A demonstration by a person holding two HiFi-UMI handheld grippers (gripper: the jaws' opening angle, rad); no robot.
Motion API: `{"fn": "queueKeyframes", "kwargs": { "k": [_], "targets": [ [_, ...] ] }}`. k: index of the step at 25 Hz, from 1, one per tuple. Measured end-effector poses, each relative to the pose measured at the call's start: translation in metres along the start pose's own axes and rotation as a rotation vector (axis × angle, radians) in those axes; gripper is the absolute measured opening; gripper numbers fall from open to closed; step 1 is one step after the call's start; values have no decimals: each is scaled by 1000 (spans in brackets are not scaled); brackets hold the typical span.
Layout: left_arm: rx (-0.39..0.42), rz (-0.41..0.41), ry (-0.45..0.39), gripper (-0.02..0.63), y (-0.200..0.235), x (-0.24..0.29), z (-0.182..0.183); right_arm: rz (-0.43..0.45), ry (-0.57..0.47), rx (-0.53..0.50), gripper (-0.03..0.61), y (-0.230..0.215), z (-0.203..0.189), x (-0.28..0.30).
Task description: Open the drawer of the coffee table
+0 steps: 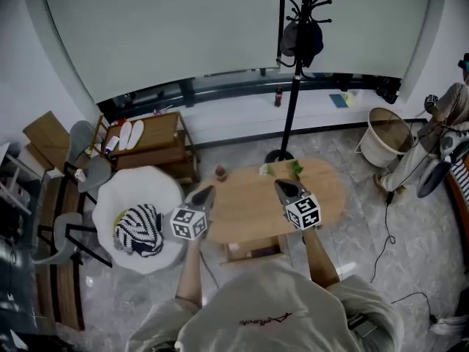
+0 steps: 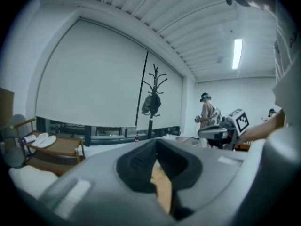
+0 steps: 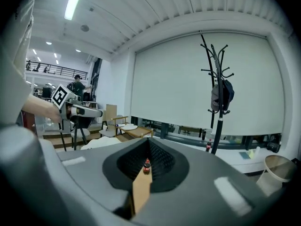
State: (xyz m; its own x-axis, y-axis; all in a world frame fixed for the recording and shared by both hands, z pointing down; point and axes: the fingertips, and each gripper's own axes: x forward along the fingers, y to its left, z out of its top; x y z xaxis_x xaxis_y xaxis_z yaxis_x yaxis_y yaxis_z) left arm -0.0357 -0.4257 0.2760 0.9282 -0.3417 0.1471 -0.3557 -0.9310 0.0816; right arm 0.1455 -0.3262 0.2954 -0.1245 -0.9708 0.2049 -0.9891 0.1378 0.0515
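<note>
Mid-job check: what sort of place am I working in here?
Probably a mock living room set up inside a lab or office hall: a low wooden coffee table and a coat stand before a drawn window blind, while another person wearing headgear stands nearby.

Counter [image 1: 249, 211] in the middle. Drawer [image 1: 253, 250] sticks out under counter's near edge. Bottle [image 1: 220, 173] on counter's far-left edge. Coat stand [image 1: 293, 86] behind counter. Round chair [image 1: 124, 189] left of counter, basket [image 1: 387, 134] far right.
</note>
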Motion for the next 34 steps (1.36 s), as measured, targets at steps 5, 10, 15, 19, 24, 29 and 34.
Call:
{"fn": "queueKeyframes", "kwargs": {
  "k": [5, 10, 15, 19, 24, 29, 34],
  "targets": [
    [35, 20, -36, 0, -3, 5, 22, 7, -51, -38, 5, -8, 25, 1],
    [36, 41, -35, 0, -5, 7, 24, 24, -60, -55, 5, -13, 32, -2],
    [42, 50, -28, 0, -3, 11, 26, 22, -64, -57, 5, -21, 37, 1],
    [46, 52, -31, 0, -3, 12, 26, 20, -63, -53, 5, -23, 35, 0],
    [44, 55, -25, 0, -5, 15, 25, 29, -52, -51, 4, -24, 30, 0],
    [40, 58, -21, 0, -9, 18, 21, 33, -44, -49, 5, -28, 24, -3],
    [36, 54, -7, 0, -14, 23, 16, 25, -42, -46, 5, -35, 23, -6]
  ]
}}
